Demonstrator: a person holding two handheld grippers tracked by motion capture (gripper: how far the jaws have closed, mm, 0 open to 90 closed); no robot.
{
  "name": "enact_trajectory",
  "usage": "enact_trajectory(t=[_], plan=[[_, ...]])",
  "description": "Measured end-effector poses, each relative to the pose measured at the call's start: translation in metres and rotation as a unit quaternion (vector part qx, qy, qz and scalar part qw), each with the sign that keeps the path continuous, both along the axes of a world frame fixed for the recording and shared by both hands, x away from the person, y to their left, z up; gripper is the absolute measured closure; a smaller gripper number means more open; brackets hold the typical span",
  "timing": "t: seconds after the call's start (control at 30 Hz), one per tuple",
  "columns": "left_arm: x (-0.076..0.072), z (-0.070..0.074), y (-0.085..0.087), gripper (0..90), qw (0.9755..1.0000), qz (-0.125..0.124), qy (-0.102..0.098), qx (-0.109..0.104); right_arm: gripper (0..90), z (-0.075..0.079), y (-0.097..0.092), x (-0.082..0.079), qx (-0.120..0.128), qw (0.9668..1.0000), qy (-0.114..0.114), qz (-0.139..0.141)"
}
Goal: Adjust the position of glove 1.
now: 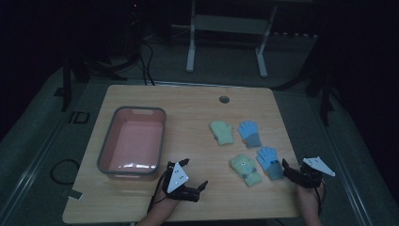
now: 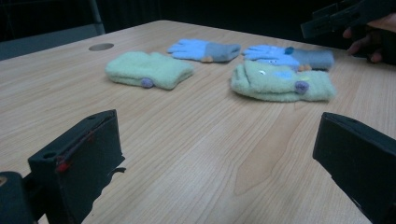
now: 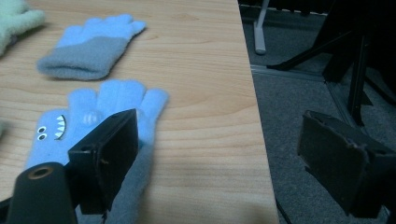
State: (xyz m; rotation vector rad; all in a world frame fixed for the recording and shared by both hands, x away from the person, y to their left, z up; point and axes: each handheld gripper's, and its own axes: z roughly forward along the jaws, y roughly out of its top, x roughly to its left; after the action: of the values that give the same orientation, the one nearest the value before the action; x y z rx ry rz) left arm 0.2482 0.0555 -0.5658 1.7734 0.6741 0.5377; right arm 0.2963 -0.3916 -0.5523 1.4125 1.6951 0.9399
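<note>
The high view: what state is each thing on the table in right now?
Pink plastic bin with grey rim: upright, empty.
Four knitted gloves, two green, two blue: flat on the wooden table, unheld.
Left gripper: open, empty.
Right gripper: open, beside a blue glove.

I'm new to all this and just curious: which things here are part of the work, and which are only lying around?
Part of the work:
- near blue glove, beside the open right tool
- far blue glove
- near green mitten
- far green mitten
- probably the pink bin, as a place to put them
- open left tool

Just there:
- cable loop on the floor
- grey frame behind the table
</note>
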Motion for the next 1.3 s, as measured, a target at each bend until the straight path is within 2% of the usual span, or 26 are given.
enact_trajectory(t=[0.23, 0.37, 0.47, 0.6, 0.67, 0.77, 0.93, 1.03, 1.07, 1.13, 1.17, 1.2, 1.3], plan=[[0.0, 0.0, 0.0, 1.4, 1.0, 0.0, -0.001, 0.001, 12.7, 0.0, 0.0, 0.0, 0.001, 1.0, 0.002, 0.001], [0.0, 0.0, 0.0, 1.4, 1.0, 0.001, 0.0, 0.001, 12.6, 0.002, 0.0, -0.001, 0.004, 0.9999, 0.011, 0.001], [0.0, 0.0, -0.001, 1.4, 1.0, 0.001, -0.002, 0.002, 12.5, 0.006, 0.002, -0.001, 0.006, 0.9997, 0.02, 0.011], [-0.001, 0.0, -0.001, 1.4, 1.0, 0.001, -0.005, 0.003, 11.8, 0.016, 0.005, 0.0, -0.003, 0.9996, 0.021, 0.021], [-0.001, 0.0, -0.001, 1.4, 1.0, 0.001, -0.004, 0.002, 11.7, 0.029, 0.009, 0.001, -0.017, 0.9995, 0.006, 0.024], [-0.001, 0.0, -0.001, 1.5, 1.0, 0.001, -0.004, 0.002, 11.8, 0.041, 0.011, 0.001, -0.021, 0.9994, -0.002, 0.026], [-0.001, 0.0, -0.001, 1.5, 1.0, 0.0, -0.005, 0.003, 13.6, 0.059, 0.015, 0.008, -0.007, 0.9982, 0.022, 0.055], [-0.001, 0.0, -0.001, 1.4, 1.0, 0.0, -0.005, 0.003, 13.0, 0.067, 0.025, 0.011, -0.023, 0.9975, 0.019, 0.064], [-0.001, 0.0, -0.001, 1.4, 1.0, 0.0, -0.005, 0.004, 11.2, 0.069, 0.028, 0.012, -0.023, 0.9967, 0.018, 0.076], [-0.001, 0.0, -0.001, 1.4, 1.0, -0.001, -0.005, 0.003, 12.8, 0.074, 0.034, 0.013, -0.019, 0.9953, 0.018, 0.093], [-0.001, 0.0, -0.001, 1.4, 1.0, -0.003, -0.005, 0.002, 16.5, 0.076, 0.037, 0.015, -0.017, 0.9939, 0.029, 0.106], [-0.001, 0.0, -0.001, 1.4, 1.0, -0.005, -0.003, 0.0, 17.4, 0.078, 0.039, 0.018, -0.007, 0.9918, 0.041, 0.12], [-0.001, 0.0, -0.001, 1.4, 1.0, -0.007, -0.004, 0.0, 19.0, 0.081, 0.043, 0.025, 0.032, 0.9892, 0.064, 0.128]])
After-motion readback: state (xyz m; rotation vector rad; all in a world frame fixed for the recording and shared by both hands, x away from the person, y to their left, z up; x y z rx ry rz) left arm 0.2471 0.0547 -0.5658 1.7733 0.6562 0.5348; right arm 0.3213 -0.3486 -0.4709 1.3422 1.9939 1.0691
